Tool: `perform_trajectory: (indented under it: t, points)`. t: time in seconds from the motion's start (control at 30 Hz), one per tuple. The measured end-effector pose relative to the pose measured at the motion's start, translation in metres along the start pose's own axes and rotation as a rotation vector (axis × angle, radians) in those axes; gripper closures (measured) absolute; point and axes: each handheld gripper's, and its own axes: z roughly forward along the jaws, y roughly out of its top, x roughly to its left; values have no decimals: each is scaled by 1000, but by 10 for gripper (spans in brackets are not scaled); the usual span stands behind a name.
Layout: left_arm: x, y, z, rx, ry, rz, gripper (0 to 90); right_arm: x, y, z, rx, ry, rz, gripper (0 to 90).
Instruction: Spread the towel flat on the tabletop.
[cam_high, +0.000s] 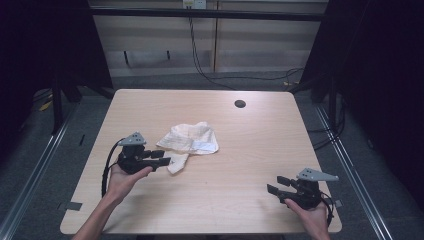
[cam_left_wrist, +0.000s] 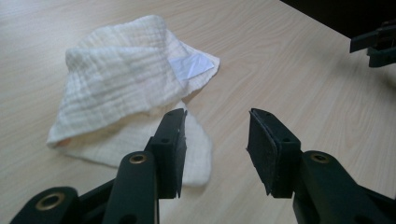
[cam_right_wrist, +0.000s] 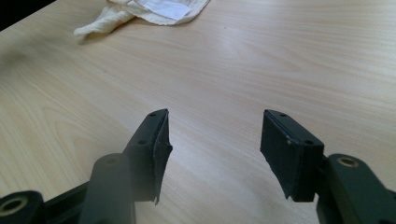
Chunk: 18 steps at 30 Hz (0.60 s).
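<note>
Right gripper (cam_high: 278, 184) sits near the table's (cam_high: 240, 210) near right corner, jaws spread, nothing but bare wood between them. Left gripper (cam_high: 164, 158) is further in on the left side, jaws apart and gripping nothing; its tips are just at the near corner of the cloth (cam_high: 192, 139), contact unclear. Cloth is cream, crumpled and loosely folded, with a white label (cam_left_wrist: 190, 66), lying on the table's left-centre. Cable hole (cam_high: 240, 104) lies near the far edge.

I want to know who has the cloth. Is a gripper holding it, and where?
Neither. The left gripper stands open beside the cloth; the right gripper is open over bare table.
</note>
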Motion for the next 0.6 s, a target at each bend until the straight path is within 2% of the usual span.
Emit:
perform_trajectory:
  t: [0.1,0.27,0.4,0.47,0.6]
  points:
    - [3,14,7,-1,-4,34,575,0,-1,0,12,17,4,417]
    - [7,25,15,10,-8,60,610,0,-1,0,12,23,6,410]
    - [15,35,25,66,6,80,595,0,0,2,12,30,6,431]
    - [19,38,29,72,9,72,554,2,0,2,15,34,-6,426]
    - [34,42,39,67,-4,37,550,3,0,2,19,58,-3,403]
